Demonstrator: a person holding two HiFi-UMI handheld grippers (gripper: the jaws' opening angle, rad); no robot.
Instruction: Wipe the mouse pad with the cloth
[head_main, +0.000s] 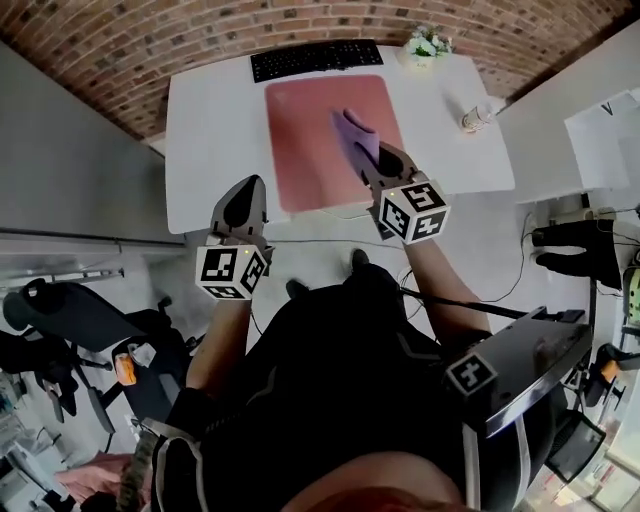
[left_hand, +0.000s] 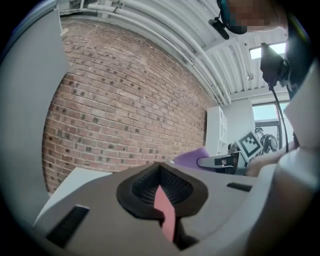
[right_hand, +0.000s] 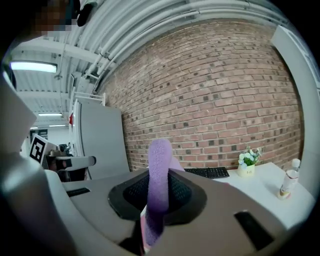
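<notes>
White table (head_main: 215, 130) before a brick wall (head_main: 150, 40).
Black keyboard (head_main: 315, 58) at its far edge; flower pot (head_main: 425, 46) beside it, small bottle (head_main: 476, 117) nearer.

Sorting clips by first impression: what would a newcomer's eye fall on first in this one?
The purple cloth, pinched in the jaws of the right gripper, stands out over the pink mouse pad in the middle of the white table. The left gripper sits at the table's near edge, jaws together with nothing in them. A black keyboard lies along the far edge.
</notes>
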